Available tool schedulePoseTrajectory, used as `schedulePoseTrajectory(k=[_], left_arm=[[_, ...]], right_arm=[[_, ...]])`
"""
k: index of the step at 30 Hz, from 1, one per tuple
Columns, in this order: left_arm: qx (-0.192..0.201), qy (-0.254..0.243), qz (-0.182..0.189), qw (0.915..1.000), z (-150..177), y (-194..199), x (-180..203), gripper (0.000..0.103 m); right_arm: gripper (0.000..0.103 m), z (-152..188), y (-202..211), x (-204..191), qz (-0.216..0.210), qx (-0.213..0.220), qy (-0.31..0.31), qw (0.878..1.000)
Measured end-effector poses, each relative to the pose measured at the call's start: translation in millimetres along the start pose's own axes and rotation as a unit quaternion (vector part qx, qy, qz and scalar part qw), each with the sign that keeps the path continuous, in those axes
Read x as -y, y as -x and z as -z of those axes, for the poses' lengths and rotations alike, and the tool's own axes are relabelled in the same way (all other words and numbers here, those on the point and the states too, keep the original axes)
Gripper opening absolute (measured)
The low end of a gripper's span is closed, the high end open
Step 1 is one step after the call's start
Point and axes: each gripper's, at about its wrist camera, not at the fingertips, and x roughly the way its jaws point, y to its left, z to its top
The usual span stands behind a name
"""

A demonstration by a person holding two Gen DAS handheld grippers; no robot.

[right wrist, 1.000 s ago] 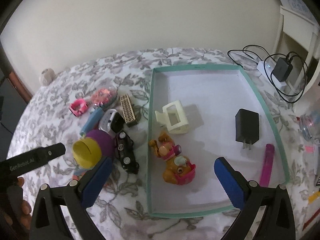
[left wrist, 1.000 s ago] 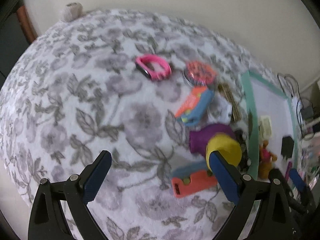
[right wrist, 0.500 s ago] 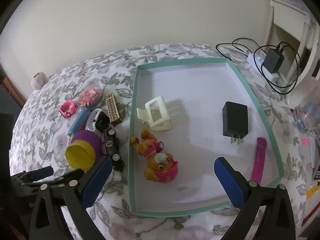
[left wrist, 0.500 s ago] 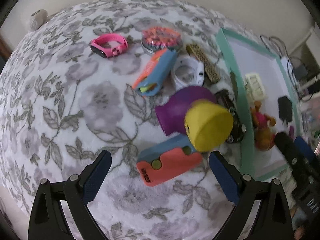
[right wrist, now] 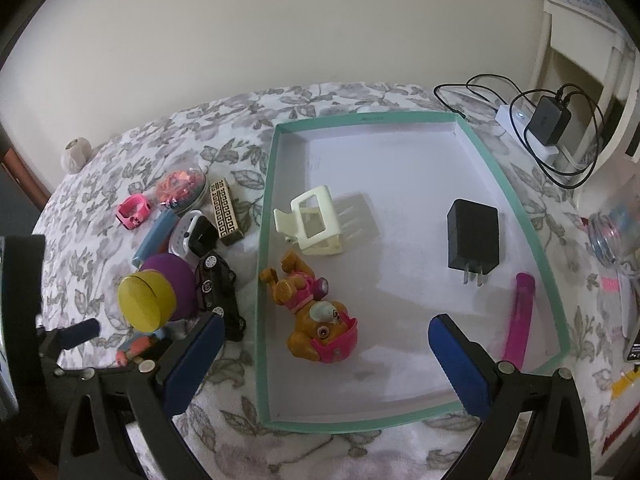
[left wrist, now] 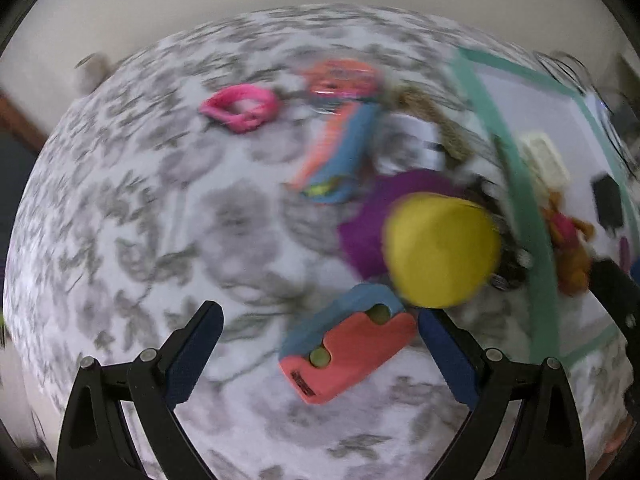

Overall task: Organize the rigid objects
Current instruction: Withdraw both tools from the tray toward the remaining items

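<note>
In the motion-blurred left wrist view, my left gripper (left wrist: 318, 314) is open, and an orange and blue case (left wrist: 348, 346) lies on the floral cloth between its fingers. Just beyond it stands a purple toy with a yellow cap (left wrist: 440, 248). My right gripper (right wrist: 324, 320) is open and holds nothing. It hangs over the teal-rimmed tray (right wrist: 264, 280), just above a brown and pink dog toy (right wrist: 312, 308). The tray also holds a cream hair clip (right wrist: 316, 224), a black plug (right wrist: 474, 240) and a pink pen (right wrist: 520, 316).
Left of the tray lie a black toy car (right wrist: 218, 284), a white smartwatch (right wrist: 196, 232), a gold patterned box (right wrist: 226, 212), a round dish of red bits (right wrist: 182, 188) and a pink watch (right wrist: 134, 210). A charger with cables (right wrist: 548, 120) sits at the back right.
My left gripper swung right and closed in on the pile, so the orange and blue case now lies between its fingers. My right gripper has hardly moved in the last half second.
</note>
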Motion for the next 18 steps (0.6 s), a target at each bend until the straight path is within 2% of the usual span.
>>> schedulePoseTrajectory(k=[6, 10, 13, 18], left_arm=[[-0.014, 0.08, -0.018, 0.9965, -2, -6, -45, 0.098], [-0.02, 0.108, -0.03, 0.9935, 0, -5, -64, 0.098], [-0.034, 0.121, -0.014, 0.992, 2, -1, -70, 0.098], [-0.054, 0.113, 0.014, 0.992, 14, 3, -63, 0.098]], right_arm=[[0.103, 0, 1, -10, -0.012, 0.003, 0.011, 1.0], [0.103, -1, 2, -22, -0.031, 0.006, 0.022, 0.999], [0.103, -4, 1, -33, -0.052, 0.007, 0.026, 0.998], [0.103, -8, 0, -57, -0.077, 0.011, 0.036, 0.996]])
